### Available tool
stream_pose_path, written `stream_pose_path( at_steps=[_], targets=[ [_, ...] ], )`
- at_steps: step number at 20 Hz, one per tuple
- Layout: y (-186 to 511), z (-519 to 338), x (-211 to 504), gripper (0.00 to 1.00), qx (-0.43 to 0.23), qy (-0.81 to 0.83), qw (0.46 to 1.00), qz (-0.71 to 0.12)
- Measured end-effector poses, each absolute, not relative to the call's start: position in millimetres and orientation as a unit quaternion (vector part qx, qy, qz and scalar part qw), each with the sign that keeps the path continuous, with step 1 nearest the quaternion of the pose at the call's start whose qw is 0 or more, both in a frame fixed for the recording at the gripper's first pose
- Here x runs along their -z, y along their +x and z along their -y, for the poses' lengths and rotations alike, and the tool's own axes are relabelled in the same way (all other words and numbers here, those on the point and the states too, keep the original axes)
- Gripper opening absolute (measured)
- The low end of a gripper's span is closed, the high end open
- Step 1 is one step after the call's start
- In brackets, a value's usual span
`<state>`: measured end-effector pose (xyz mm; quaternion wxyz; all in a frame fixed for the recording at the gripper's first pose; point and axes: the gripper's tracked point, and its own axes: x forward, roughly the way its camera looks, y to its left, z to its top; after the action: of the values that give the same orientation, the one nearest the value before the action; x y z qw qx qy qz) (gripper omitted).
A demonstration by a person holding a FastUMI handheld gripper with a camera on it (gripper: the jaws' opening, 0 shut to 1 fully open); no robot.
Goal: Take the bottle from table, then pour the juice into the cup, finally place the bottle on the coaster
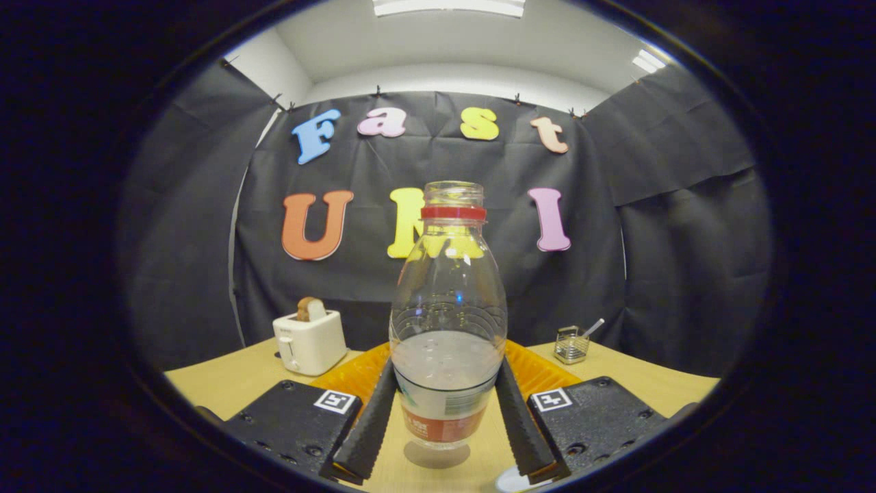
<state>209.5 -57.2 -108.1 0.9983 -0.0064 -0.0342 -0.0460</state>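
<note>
A clear plastic bottle (448,301) stands upright between my fingers, uncapped, with a red ring at its neck and a red label low down. Pale liquid fills it to about a third. My gripper (447,366) is shut on the bottle, one black ribbed finger (373,424) pressing on each side of its lower body. The bottle's base hangs slightly above the table, with a round shadow (436,455) under it. An orange ribbed coaster (544,375) lies just beyond the bottle. A pale rounded edge (513,483), perhaps the cup's rim, peeks out under the right finger.
A white toaster (310,342) with a slice of bread in it stands at the back left of the wooden table (219,380). A small wire basket (571,344) holding a spoon sits at the back right, near the black cloth wall.
</note>
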Motion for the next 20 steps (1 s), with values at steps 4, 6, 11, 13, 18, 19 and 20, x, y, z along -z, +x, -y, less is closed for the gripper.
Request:
stream_pose_path(
  at_steps=[4, 6, 11, 13, 18, 19, 20],
  targets=[
    [235.6, 47.3, 167.3, 0.79, 0.037, -0.028, 0.999, -0.024],
    [243.5, 45.3, 185.4, 0.79, 0.040, -0.045, 0.997, -0.046],
    [261.6, 46.4, 211.6, 0.80, 0.044, -0.051, 0.996, -0.051],
    [266.3, 49.3, 220.0, 0.80, 0.048, -0.055, 0.996, -0.054],
    [272.1, 43.4, 228.1, 0.81, 0.034, -0.035, 0.998, -0.046],
    [274.4, 46.2, 229.9, 0.82, 0.039, -0.035, 0.998, -0.044],
    [274.7, 46.8, 229.1, 0.82, 0.040, -0.036, 0.998, -0.041]
  ],
)
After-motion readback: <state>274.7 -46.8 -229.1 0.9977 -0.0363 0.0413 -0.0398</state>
